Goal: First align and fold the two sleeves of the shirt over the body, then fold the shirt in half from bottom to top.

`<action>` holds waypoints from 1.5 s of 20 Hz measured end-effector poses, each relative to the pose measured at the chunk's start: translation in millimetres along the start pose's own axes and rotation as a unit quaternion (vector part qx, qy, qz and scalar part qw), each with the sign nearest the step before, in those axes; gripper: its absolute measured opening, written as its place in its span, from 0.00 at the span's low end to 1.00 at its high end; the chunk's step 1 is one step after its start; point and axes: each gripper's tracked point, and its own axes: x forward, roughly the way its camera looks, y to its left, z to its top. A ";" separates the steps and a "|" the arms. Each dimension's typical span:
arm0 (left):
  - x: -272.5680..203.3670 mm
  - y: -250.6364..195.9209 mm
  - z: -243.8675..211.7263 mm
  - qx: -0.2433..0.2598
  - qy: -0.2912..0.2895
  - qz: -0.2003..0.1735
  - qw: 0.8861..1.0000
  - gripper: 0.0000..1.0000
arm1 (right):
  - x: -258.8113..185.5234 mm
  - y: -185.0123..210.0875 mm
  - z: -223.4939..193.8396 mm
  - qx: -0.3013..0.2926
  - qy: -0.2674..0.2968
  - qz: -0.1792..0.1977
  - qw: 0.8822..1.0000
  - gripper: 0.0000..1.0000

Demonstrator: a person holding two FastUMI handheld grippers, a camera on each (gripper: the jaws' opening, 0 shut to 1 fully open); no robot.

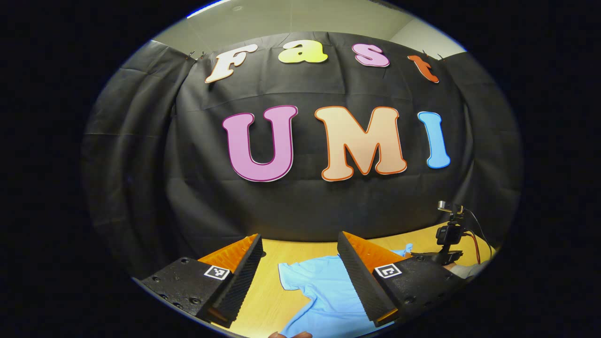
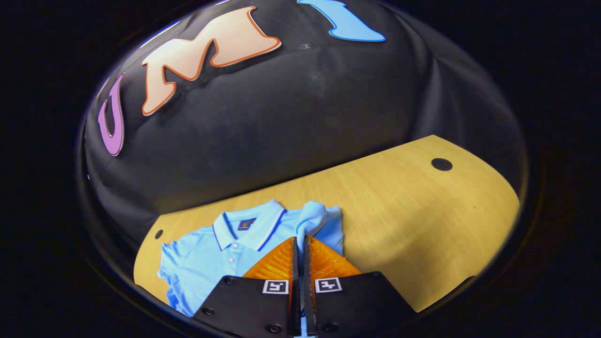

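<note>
Light-blue polo shirt flat on table, one sleeve bunched.

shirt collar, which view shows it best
The right gripper view: the collar lies open and whole there, with the placket buttons below it, just left of the right gripper, which is pinching a lifted sleeve. The left gripper view gives only part of the shirt between its fingers, with no collar.

No legible text beyond the wall's letters
</note>
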 end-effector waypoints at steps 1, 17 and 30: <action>0.7 6.2 -2.2 0.001 0.002 0.001 1.000 0.95 | 0.0 12.0 -6.2 0.006 0.003 0.017 1.000 0.06; 70.4 43.5 -70.3 -0.023 0.049 -0.054 0.997 0.95 | -44.2 43.3 -15.1 -0.062 -0.044 -0.006 0.997 0.97; 173.4 8.5 -162.8 -0.077 0.135 -0.064 0.986 0.96 | -170.4 -29.9 20.6 -0.091 -0.111 -0.083 0.986 0.97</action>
